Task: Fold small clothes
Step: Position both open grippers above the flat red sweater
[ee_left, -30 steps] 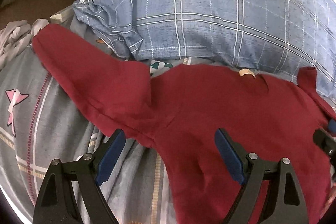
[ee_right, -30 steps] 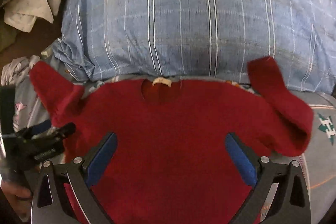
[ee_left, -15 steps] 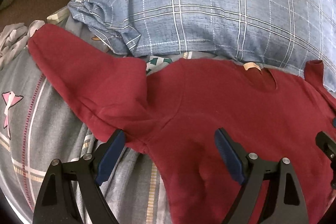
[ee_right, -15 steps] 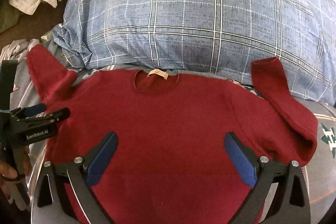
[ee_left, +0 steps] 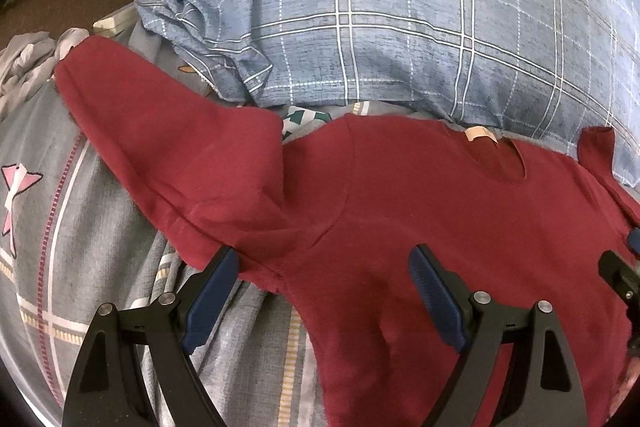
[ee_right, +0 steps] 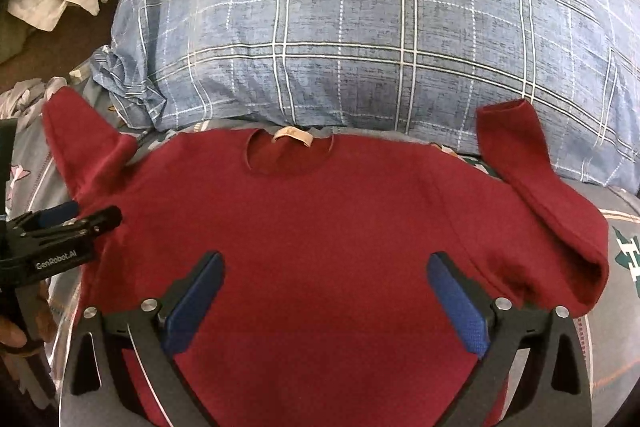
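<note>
The bed (ee_right: 624, 339), covered in a grey patterned sheet, carries a big blue checked pillow (ee_right: 360, 27) at its far side. Just in front of the pillow lies the dark red sweater (ee_right: 320, 227), spread flat with its neck opening and label toward the pillow. Its body looks smoothed out, but no fold has been made in it yet. The sleeve on the left (ee_left: 160, 131) stretches outward across the sheet, and the sleeve on the right (ee_right: 536, 187) angles up with its cuff against the pillow. Judging from this, the laying-out is done and the folding proper is all still ahead: both sleeves need to come in over the body, and then the body needs doubling over.

The right gripper (ee_right: 326, 301) hangs over the lower middle of the sweater with its jaws spread wide and nothing between them. The left gripper (ee_left: 318, 293) is likewise wide apart and holds nothing; it sits over the sweater's left armpit, one finger beside the sleeve's lower edge. Whether either tool actually touches the cloth cannot be told.
</note>
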`<state>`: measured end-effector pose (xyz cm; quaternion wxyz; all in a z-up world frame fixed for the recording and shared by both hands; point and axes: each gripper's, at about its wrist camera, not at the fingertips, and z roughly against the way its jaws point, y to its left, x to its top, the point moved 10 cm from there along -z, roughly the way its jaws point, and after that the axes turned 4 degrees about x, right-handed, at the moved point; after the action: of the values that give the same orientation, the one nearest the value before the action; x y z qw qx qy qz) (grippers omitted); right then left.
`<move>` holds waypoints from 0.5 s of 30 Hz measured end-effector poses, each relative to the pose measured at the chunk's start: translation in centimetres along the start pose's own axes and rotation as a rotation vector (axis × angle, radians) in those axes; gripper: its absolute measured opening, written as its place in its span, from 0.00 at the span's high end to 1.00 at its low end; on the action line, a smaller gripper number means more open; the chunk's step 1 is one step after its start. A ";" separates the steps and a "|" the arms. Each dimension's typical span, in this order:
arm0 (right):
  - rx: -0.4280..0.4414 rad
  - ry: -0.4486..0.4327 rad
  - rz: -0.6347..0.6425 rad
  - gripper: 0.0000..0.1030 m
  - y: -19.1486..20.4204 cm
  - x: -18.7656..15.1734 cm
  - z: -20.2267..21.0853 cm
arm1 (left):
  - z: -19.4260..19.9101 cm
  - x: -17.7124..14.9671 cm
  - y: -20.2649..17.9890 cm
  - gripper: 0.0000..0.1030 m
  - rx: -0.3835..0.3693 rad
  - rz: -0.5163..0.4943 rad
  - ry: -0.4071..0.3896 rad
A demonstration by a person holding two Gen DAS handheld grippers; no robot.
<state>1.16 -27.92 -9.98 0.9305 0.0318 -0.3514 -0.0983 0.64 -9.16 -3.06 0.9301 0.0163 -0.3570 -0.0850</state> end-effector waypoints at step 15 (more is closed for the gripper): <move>0.037 -0.011 -0.068 0.01 -0.7 -0.2 -0.1 | -0.5 -0.1 0.1 0.15 0.014 -0.014 -0.002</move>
<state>0.98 -28.55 -10.24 0.9239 0.0606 -0.3571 -0.1235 0.85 -9.07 -3.49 0.9289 0.0254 -0.3586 -0.0890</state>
